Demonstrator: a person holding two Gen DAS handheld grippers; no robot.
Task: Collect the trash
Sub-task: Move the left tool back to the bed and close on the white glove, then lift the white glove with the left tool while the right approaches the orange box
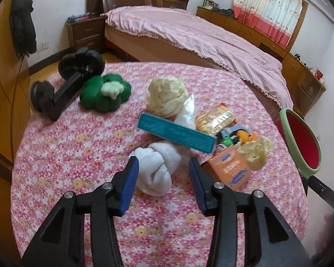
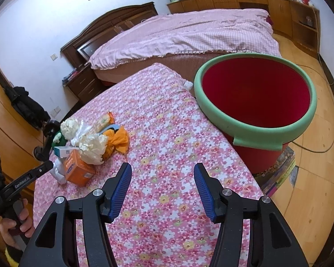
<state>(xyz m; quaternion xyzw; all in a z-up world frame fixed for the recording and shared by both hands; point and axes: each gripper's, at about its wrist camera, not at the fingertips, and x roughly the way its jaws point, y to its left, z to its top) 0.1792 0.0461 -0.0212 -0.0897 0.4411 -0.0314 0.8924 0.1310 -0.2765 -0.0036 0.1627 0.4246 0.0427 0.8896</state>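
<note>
A pile of trash lies on the pink floral table [image 1: 78, 146]: a white rolled wad [image 1: 154, 169], a teal box [image 1: 176, 134], an orange box [image 1: 230, 170], cream crumpled paper [image 1: 167, 93], a snack wrapper [image 1: 216, 120] and a clear plastic bag [image 1: 187, 113]. My left gripper [image 1: 163, 162] is open, its blue pads either side of the white wad with a gap on the right. My right gripper [image 2: 163, 166] stands open over bare cloth, nothing between its fingers. The red bin with a green rim [image 2: 256, 93] stands just off the table's right edge.
A green plush [image 1: 104, 92] and a black suction-cup stand [image 1: 66, 84] sit at the table's far left. An orange paper wad [image 2: 120, 141] lies by the pile. A person's hand [image 2: 13, 229] grips the left tool. Books [image 2: 278, 173] lie under the bin; a bed [image 2: 189, 31] is behind.
</note>
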